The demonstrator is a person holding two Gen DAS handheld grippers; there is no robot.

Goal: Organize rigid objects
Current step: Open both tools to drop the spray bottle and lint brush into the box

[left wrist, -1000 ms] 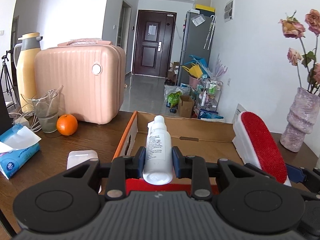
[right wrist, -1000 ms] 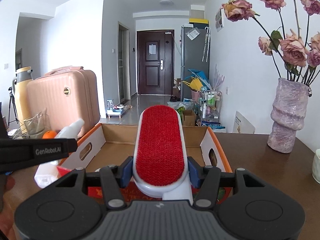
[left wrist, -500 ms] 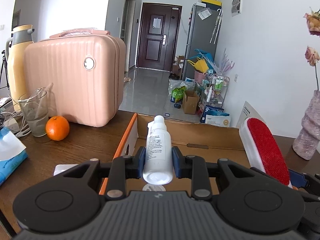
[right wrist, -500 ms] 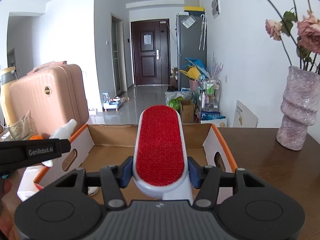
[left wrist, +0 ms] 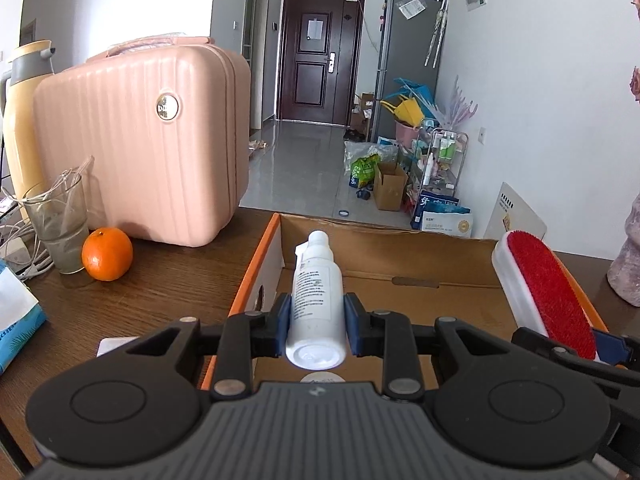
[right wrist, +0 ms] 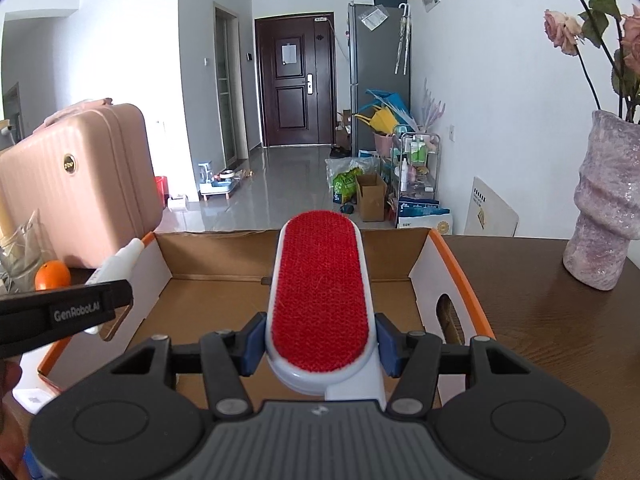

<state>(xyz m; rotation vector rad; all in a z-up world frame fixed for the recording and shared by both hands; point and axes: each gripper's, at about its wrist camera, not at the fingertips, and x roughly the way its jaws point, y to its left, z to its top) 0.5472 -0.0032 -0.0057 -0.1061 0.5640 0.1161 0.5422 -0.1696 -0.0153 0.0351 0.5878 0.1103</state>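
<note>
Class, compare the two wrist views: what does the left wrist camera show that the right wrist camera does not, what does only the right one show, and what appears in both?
Only the left wrist view shows the yellow thermos jug and the blue tissue pack on the table.

Only the right wrist view shows the roses above the vase, and the right gripper from behind, shut on the lint brush.

Both show the cardboard box, the white bottle held in the left gripper, the orange and the pink suitcase.
</note>
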